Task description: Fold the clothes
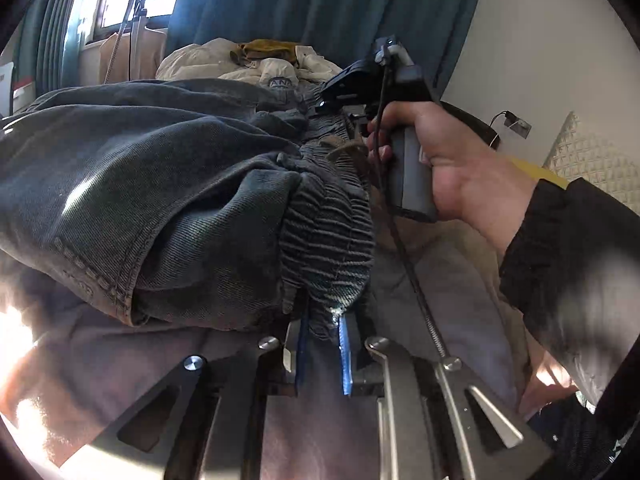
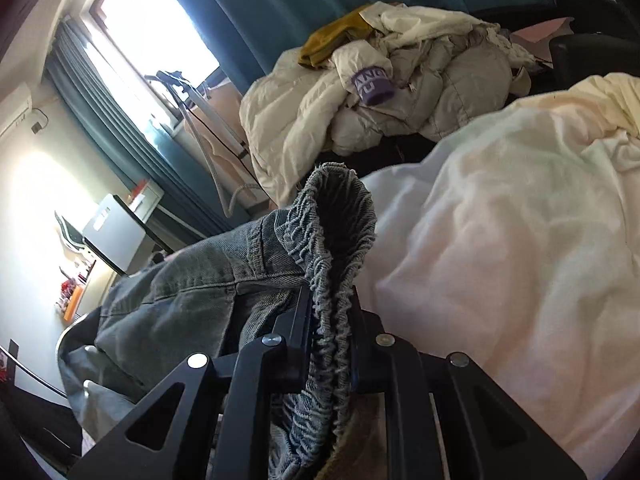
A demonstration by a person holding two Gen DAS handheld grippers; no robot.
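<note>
Both pairs of fingers are pinched on the jeans' (image 1: 168, 184) elastic waistband (image 2: 336, 272): our left gripper (image 1: 322, 354) at one end, our right gripper (image 2: 332, 344) at the other. Jeans lie across the bed (image 2: 520, 240), near the pile of pale clothes (image 2: 384, 104).

Bedroom in a home. Ahead of my right gripper (image 2: 332, 320): white bedding (image 2: 500, 240), rumpled, and beyond it a heap of cream clothes (image 2: 400, 92) topped by a mustard garment (image 2: 332, 40). Behind the heap, teal curtains (image 2: 280, 8) hang beside a bright window (image 2: 160, 28). Left of the gripper: a small desk (image 2: 116, 232) against a pale wall.
</note>
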